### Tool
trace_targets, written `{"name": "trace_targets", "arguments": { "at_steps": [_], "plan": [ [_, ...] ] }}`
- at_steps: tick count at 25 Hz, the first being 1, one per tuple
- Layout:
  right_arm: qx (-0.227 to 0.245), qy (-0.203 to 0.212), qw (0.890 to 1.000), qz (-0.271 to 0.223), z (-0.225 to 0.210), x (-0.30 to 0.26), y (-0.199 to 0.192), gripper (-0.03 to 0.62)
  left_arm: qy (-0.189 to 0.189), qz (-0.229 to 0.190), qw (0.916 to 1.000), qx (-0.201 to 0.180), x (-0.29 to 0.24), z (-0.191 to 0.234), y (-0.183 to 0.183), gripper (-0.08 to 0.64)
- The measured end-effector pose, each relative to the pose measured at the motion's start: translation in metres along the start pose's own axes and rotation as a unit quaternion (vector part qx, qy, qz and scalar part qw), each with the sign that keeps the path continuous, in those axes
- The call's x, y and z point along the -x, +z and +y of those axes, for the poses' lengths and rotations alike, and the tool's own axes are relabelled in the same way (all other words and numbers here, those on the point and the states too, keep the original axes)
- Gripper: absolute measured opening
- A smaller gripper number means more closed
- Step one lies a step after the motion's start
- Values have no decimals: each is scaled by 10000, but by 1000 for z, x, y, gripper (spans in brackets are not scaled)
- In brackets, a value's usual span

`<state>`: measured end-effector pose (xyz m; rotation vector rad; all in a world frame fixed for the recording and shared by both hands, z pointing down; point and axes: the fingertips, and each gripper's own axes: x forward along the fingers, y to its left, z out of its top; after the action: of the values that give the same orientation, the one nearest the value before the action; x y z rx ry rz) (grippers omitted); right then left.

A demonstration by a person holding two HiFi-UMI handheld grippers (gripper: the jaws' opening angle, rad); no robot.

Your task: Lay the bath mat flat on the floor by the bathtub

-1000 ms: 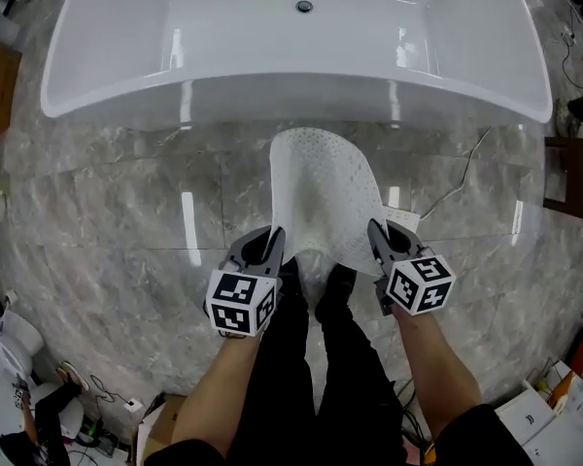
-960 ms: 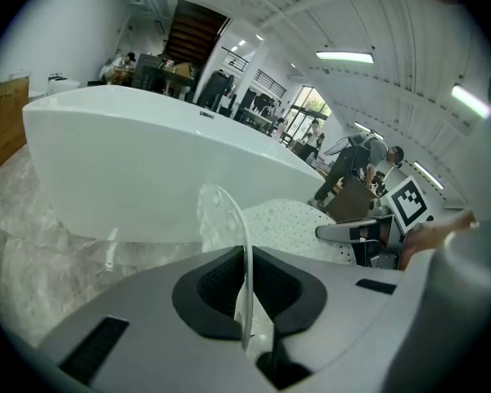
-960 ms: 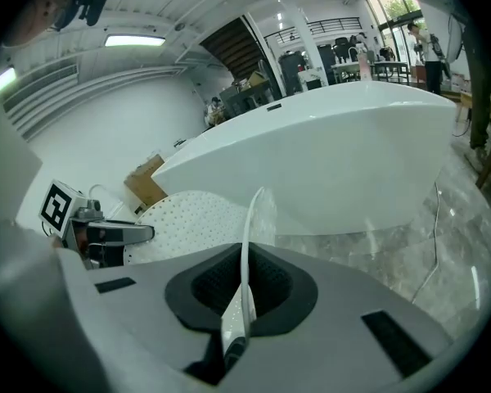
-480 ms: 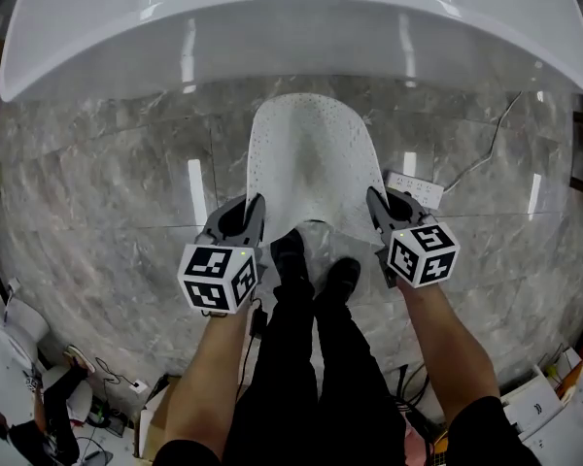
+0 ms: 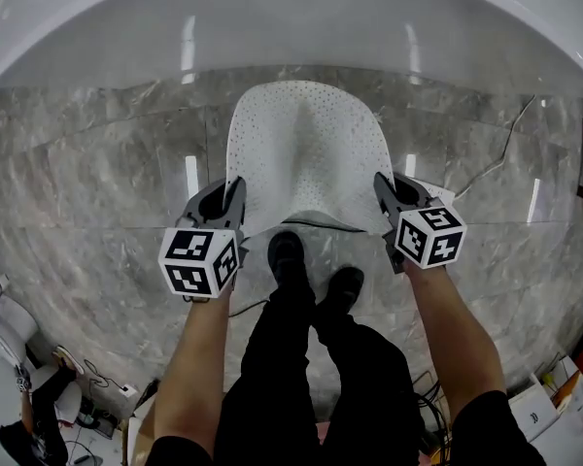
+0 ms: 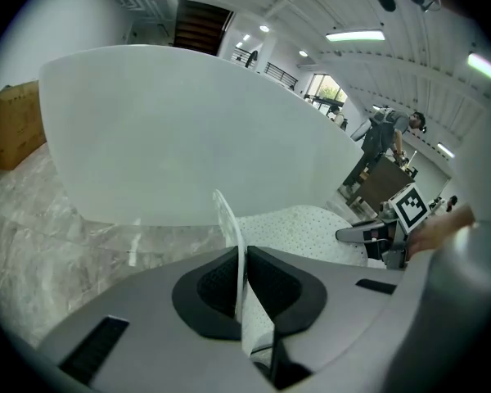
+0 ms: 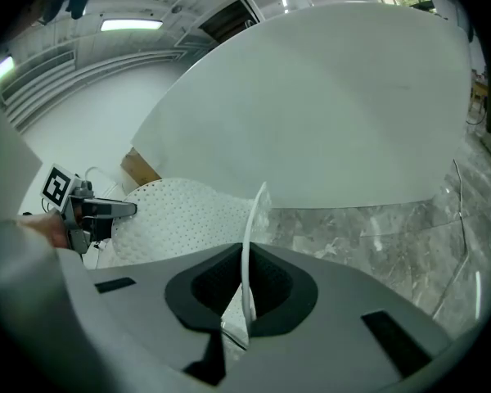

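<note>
While I am standing on the grey marble floor (image 5: 97, 173) facing the white bathtub (image 5: 291, 17), I am pinching the near corners of the white dotted bath mat (image 5: 306, 149), one in my left gripper (image 5: 235, 198), one in my right gripper (image 5: 383, 190), both clamped on its thin edge. The mat is arching out towards the tub with a ridge down its middle. I am judging that lowering both corners evenly and drawing them apart should flatten it.

Grey marble floor (image 5: 97, 183) under hall lighting
Strip lights (image 6: 356, 35) line a white ceiling (image 6: 393, 80); a cardboard box (image 6: 12, 125) stands at the floor's edge, a bright window (image 6: 322, 88) beyond.
</note>
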<state>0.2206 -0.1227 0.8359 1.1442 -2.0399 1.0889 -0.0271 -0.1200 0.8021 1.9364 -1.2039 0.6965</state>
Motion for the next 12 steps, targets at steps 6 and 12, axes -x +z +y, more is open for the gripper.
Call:
{"name": "trace_targets", "arguments": {
  "at_steps": [6,12],
  "plan": [
    [388,-22,9992,-16,-21,-40,-17,23,89,-192,9998,-50,-44,14,-17,21],
    [896,-31,9959,-92,-47,-92,-21,23,159,-440,9984,-305,-89,32,-32,21]
  ]
}}
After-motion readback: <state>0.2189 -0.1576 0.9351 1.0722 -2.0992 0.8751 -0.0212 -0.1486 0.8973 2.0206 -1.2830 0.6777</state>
